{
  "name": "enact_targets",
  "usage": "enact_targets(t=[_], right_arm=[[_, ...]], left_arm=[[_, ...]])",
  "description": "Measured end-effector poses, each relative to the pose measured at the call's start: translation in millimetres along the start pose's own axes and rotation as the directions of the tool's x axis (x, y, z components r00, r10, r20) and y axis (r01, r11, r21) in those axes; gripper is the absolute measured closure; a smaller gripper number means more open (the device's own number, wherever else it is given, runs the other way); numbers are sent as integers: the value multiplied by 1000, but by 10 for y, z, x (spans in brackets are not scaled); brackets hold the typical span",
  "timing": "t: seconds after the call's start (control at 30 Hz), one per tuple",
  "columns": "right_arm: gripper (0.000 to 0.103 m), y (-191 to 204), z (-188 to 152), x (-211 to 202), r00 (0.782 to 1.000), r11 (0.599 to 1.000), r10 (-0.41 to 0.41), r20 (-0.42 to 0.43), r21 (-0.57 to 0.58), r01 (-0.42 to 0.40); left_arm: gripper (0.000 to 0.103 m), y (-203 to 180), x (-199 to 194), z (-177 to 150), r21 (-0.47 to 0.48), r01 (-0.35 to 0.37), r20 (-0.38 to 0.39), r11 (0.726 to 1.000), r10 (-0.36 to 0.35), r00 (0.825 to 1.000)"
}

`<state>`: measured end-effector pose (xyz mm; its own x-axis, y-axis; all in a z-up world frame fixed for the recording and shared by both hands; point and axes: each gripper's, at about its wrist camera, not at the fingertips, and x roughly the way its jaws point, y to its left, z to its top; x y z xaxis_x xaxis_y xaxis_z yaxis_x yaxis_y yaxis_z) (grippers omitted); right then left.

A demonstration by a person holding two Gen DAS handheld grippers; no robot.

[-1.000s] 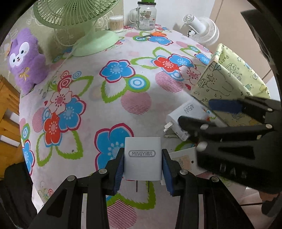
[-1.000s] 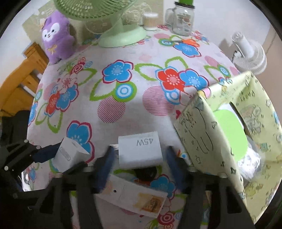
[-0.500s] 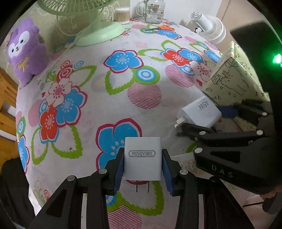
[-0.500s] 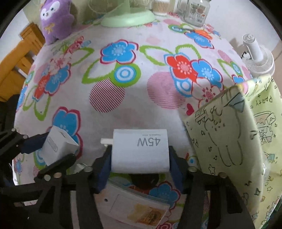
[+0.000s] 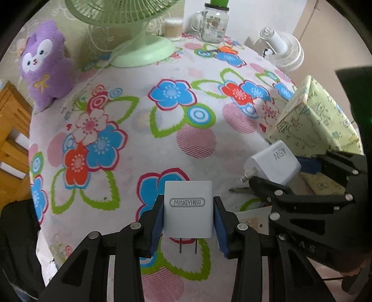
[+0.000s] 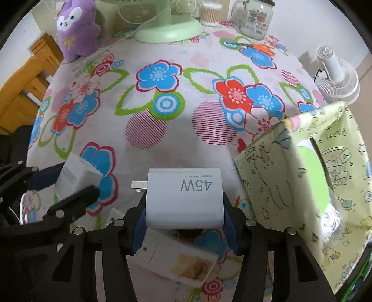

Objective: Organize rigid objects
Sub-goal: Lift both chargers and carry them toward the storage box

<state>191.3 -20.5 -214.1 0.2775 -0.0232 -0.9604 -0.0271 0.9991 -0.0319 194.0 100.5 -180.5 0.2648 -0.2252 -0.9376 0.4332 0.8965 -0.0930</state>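
- Left gripper [image 5: 187, 218] clamps a MINGYI charger [image 5: 187, 209], prongs showing below.
- Right gripper [image 6: 184, 223] grips a 45W charger [image 6: 184, 197], half hiding a white card [image 6: 176, 262].

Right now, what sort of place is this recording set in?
Probably a home room: a table under a floral tablecloth, with a purple plush toy, a green desk fan and a glass jar mug.

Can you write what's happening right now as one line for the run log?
left hand-held gripper: shut on small white MINGYI plug charger | right hand-held gripper: shut on white 45W charger block | beside: yellow-green patterned box
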Motion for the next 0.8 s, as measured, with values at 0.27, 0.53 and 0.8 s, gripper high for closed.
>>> enact_targets(t=[0.27,0.53,0.8], right_arm=[[45,-12,-58,-450,998,1000,-6,58,11,6],[45,-40,-253,-818,995,1000,-13,102,16,11],[45,-136,-495,-1114,992,998,-36,119,46,31]], left_arm=[[63,-106,-406,-52,-9,-9,61,1000,9,998],[63,-299,-686,-158,8,-42,90,999,41,995],[63,-505,-888,-270,-11,-19,106,1000,20,994]])
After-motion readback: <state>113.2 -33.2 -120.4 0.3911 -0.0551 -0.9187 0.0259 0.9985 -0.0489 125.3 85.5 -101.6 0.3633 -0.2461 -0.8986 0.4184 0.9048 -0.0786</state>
